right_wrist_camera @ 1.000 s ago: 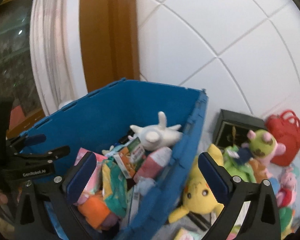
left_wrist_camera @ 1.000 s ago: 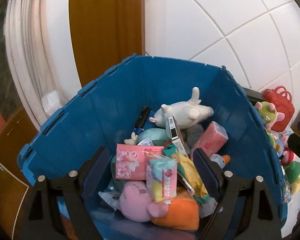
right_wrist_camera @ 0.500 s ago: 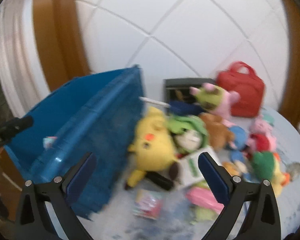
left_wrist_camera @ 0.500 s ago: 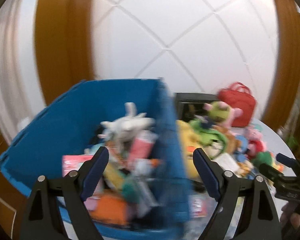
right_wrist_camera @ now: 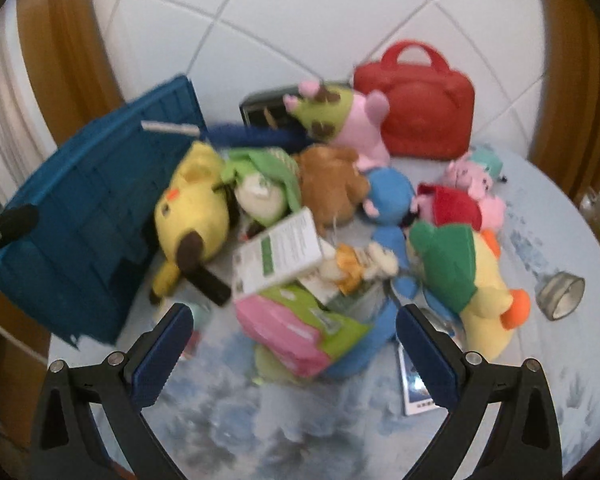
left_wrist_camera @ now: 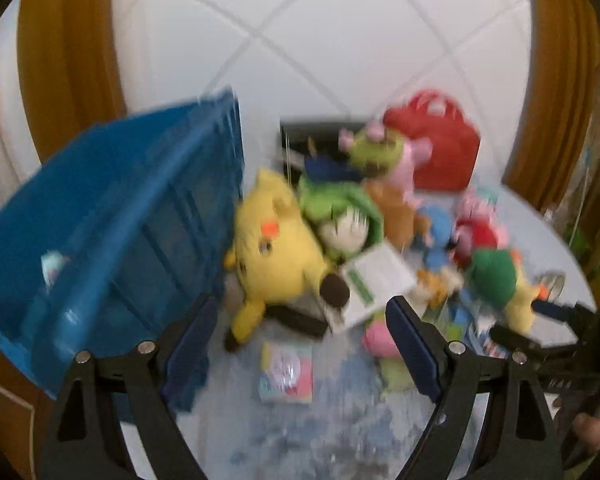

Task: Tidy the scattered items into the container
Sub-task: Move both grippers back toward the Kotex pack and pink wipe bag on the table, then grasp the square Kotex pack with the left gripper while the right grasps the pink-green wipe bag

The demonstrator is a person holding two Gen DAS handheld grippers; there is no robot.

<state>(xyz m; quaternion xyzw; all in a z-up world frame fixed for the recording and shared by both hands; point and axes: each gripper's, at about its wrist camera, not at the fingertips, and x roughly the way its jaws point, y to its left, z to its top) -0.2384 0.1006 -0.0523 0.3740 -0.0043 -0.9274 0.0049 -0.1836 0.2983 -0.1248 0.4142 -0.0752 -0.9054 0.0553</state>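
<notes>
While both sets of jaws stand wide and empty, the blue crate (right_wrist_camera: 88, 216) sits on the desk (right_wrist_camera: 540, 360) left of the right gripper (right_wrist_camera: 294, 354); the yellow plush (right_wrist_camera: 192, 212) lies ahead, the pink packet (right_wrist_camera: 288, 328) between its jaws. The left gripper (left_wrist_camera: 300, 344) frames a small card pack (left_wrist_camera: 286, 372).

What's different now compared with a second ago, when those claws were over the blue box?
Both views have swung away from inside the blue crate to the toy pile beside it. The left claw now faces the yellow plush, and the right claw the pink and green packet. Nothing was picked up or dropped. Both claws stayed open and empty, and the toys lie as before.
</notes>
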